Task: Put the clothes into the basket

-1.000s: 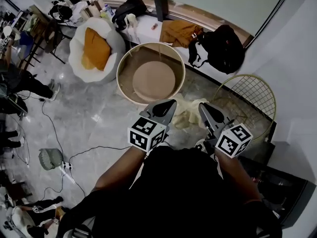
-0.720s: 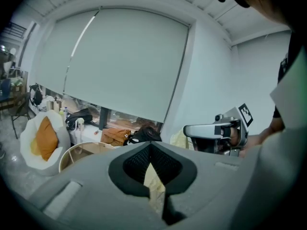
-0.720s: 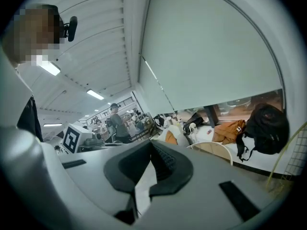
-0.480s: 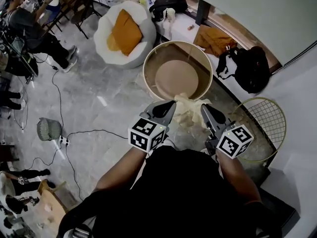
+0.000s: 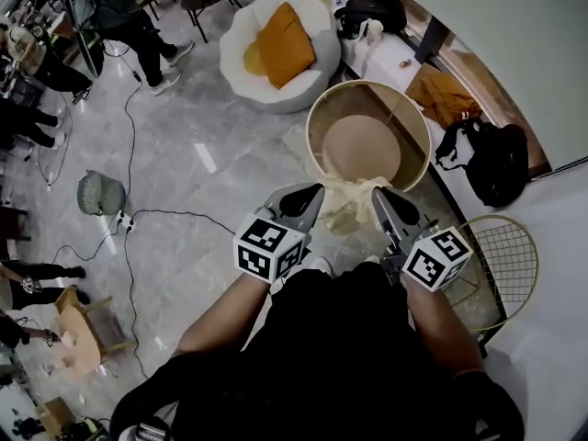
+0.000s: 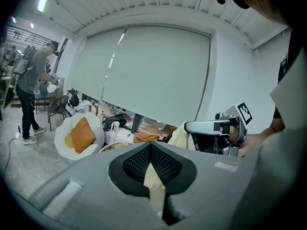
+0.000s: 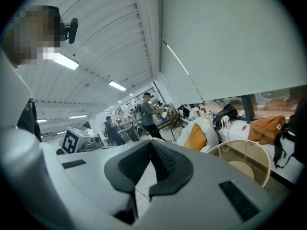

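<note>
— How is the left tool [image 6: 152, 155] found?

— It is found closed. A fold of the pale yellow cloth [image 6: 152, 178] is pinched between its dark ridged pads, and the cloth fills the narrow slit below them.

— And the right tool [image 7: 149, 152]?

— Its jaws are brought together as well, with only a thin slit left between the pads. From the left gripper view, the same cloth is seen gathered at that tool's tip, so it is taken to be clamped there too.

— Where is the cloth placed?

— In the head view it is stretched between the two tools and hangs down from them in loose folds. Its far edge overlaps the near rim of the round beige basket [image 5: 323, 122]. The rest of it is seen over the grey marbled floor [image 5: 211, 200] on the near side of the basket.

— Is the basket touched by either tool?

— No contact can be made out. Both tools are held just short of the rim.
</note>
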Tool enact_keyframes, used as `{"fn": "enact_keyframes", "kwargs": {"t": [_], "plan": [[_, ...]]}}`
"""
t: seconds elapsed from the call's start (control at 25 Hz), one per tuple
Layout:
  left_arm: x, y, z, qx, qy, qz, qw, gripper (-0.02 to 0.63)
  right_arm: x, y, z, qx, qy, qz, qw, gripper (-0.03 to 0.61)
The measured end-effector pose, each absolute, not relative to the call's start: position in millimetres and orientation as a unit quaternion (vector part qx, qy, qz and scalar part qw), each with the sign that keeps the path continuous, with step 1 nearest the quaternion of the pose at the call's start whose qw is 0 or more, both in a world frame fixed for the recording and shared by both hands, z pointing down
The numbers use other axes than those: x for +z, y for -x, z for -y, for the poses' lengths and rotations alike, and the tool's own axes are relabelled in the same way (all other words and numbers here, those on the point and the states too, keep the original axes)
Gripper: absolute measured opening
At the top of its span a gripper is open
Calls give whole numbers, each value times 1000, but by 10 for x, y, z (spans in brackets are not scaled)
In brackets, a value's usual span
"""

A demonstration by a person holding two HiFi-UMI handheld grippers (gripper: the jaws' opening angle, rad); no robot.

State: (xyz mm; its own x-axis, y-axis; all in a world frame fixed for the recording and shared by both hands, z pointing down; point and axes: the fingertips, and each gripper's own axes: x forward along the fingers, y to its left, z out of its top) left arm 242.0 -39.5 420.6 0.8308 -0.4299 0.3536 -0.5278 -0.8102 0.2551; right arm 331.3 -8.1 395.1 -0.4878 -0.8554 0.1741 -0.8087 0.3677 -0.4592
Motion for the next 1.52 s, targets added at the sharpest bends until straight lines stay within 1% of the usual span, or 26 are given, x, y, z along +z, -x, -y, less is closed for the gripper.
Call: {"fn": "enact_keyframes", "kwargs": {"t": [0.68, 1.04, 1.36, 1.52], "plan": [[4329, -857, 864, 111, -859, 450, 217, -6, 3944, -1835, 1027, -252, 317, -914, -3, 18], [4277, -356, 1717, 87, -825, 517, 210, -6, 3960, -1220, 1962, -251, 228, -941, -14, 18], [4218, -115, 2465, 87, -783, 575, 221, -6, 3966, -887, 2839, -247, 161, -955, -32, 18], [4225, 136, 2648, 83, -764, 598, 228, -6, 4000, -626, 3164, -250, 141, -957, -30, 18]]}}
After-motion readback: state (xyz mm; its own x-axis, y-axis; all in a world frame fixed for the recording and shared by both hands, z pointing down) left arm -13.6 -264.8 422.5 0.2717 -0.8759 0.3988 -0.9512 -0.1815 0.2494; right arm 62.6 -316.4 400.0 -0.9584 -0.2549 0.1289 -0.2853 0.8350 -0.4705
